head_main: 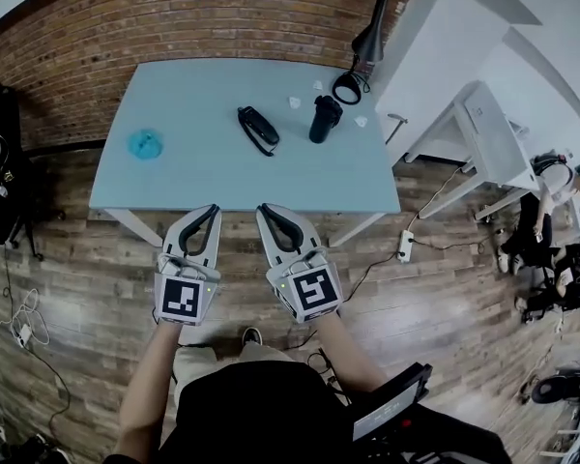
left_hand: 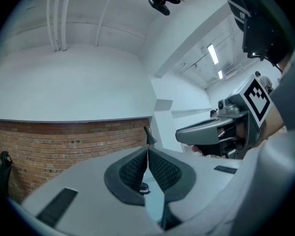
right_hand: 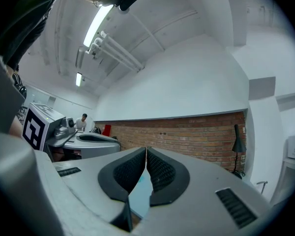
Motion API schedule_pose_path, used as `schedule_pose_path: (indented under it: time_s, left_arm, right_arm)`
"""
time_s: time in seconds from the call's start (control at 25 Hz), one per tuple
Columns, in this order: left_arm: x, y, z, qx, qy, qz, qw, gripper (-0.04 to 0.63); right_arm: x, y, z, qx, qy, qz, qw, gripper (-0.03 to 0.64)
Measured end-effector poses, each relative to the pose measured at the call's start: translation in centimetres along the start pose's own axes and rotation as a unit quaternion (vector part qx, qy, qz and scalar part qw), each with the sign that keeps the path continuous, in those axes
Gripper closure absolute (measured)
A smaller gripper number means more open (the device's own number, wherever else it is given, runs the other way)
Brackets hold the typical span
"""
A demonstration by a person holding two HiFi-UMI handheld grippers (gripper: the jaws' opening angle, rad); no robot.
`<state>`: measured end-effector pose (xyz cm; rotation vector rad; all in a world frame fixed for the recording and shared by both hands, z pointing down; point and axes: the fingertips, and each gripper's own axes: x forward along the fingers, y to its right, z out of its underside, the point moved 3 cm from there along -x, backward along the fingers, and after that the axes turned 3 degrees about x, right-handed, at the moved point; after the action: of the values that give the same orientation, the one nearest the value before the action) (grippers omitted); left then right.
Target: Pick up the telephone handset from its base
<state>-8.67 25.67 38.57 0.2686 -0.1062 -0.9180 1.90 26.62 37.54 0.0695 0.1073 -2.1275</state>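
A black telephone handset point(head_main: 258, 129) lies on its base near the middle of the pale blue table point(head_main: 193, 172), seen in the head view. Both grippers hover side by side over the wooden floor, short of the table's near edge and well apart from the phone. My left gripper point(head_main: 213, 209) has its jaws together with nothing between them, and its own view shows the tips point(left_hand: 147, 149) touching. My right gripper point(head_main: 264, 208) is likewise shut and empty, tips meeting point(right_hand: 146, 150) in its own view. A sliver of the phone point(left_hand: 143, 187) shows below the left jaws.
A black cup point(head_main: 323, 119) stands right of the phone, with small white scraps point(head_main: 295, 101) near it. A blue round object point(head_main: 145, 143) sits at the table's left. A black desk lamp point(head_main: 362, 51) is at the far right corner. A brick wall point(head_main: 174, 17) runs behind; white desks point(head_main: 483, 133) and cables point(head_main: 406, 245) lie right.
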Motion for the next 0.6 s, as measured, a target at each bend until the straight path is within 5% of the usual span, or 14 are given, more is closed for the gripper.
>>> schedule_pose_path:
  time_s: [0.6]
  left_arm:
    - [-0.1, -5.5, 3.0, -0.035, -0.008, -0.003, 0.9994, 0.571]
  right_arm:
    - [5.3, -0.8, 1.2, 0.016, -0.019, 0.002, 1.000, 0.594]
